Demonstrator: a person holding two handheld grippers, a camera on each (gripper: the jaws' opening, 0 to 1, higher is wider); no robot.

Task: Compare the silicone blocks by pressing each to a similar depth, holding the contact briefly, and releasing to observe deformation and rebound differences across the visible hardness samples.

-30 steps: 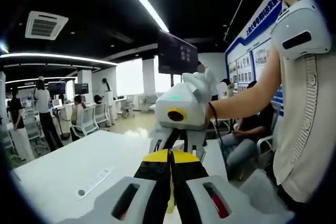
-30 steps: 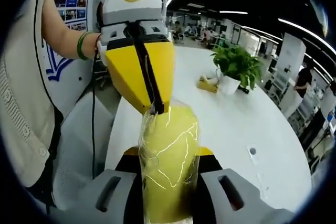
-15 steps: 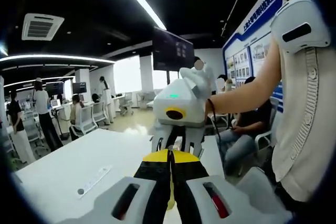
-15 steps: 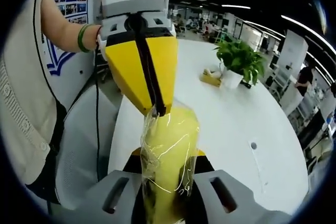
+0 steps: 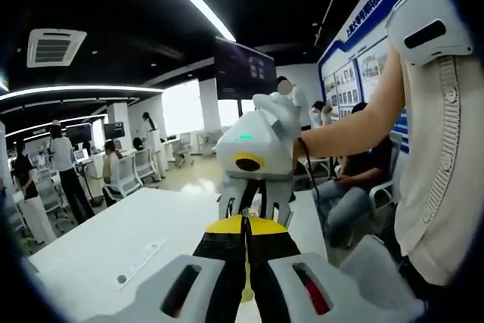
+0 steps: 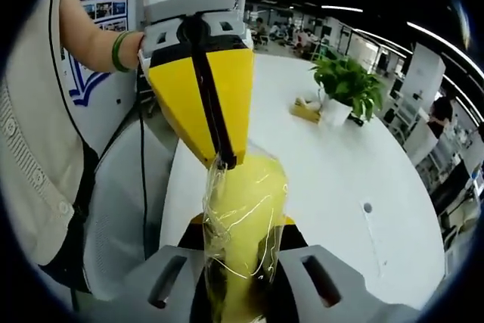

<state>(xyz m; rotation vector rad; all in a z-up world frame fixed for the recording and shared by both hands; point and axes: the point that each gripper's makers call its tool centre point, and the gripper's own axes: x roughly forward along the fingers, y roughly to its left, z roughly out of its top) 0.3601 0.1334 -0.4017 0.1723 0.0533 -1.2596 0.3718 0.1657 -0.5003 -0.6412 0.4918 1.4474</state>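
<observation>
Room: open office with dark ceiling and long light strips; people stand and sit at desks at the left of the left gripper view; blue poster wall at its upper right.
Surface: white table (image 6: 340,179), bare over most of the right half of the right gripper view.
Silicone block (image 6: 246,225): yellow, wrapped in clear film, lower centre of the right gripper view, upright between that view's own jaws and held off the table.
Right gripper (image 6: 243,293): jaws closed on the lower part of the block, one pad on each side; the film wrinkles above them. In the left gripper view it shows as a white housing at centre (image 5: 253,213), a person's hand on it.
Left gripper (image 5: 245,232): jaws closed, black pads meeting in a thin seam; a sliver of yellow shows at the tips. In the right gripper view its yellow wedge (image 6: 221,160) points down from upper centre, tips pinching the top edge of the film on the block.
Potted plant (image 6: 344,92): green, in a white pot, upper right of the right gripper view, well apart from the block.
Person: cream knit top along the right edge of the left gripper view; green band on the wrist at upper left of the right gripper view.
</observation>
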